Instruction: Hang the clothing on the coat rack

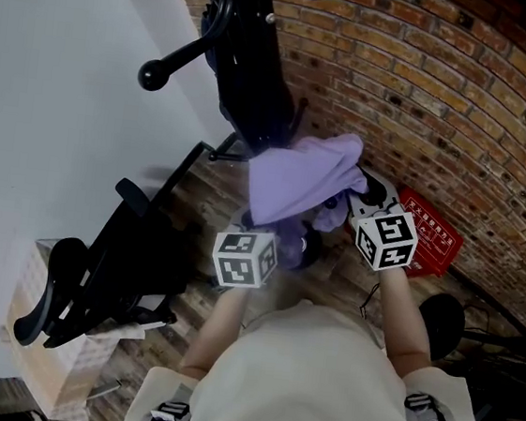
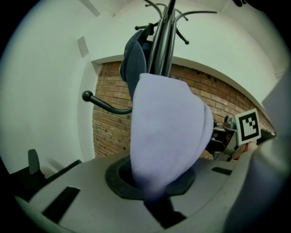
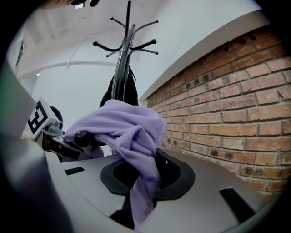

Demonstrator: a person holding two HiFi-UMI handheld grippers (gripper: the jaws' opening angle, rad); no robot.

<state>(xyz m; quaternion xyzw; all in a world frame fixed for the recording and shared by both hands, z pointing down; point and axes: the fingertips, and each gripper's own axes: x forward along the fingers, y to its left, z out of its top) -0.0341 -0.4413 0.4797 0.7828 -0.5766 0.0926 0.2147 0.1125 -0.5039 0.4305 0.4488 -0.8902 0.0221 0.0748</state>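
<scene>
Lilac garment (image 1: pixel 300 176) in left tongs (image 2: pixel 157 196), right tongs (image 3: pixel 140 202), near coat rack (image 3: pixel 123 68).

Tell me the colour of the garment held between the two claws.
Plain pale lavender. The garment shows best in the right gripper view.

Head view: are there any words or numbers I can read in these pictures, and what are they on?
Red panel: white characters, too small and blurred to read.
Left marker cube and right marker cube: black-and-white square patterns only, no letters or numbers.
Purple garment: no print shows.
Nothing else in any view carries text that can be read.
</scene>
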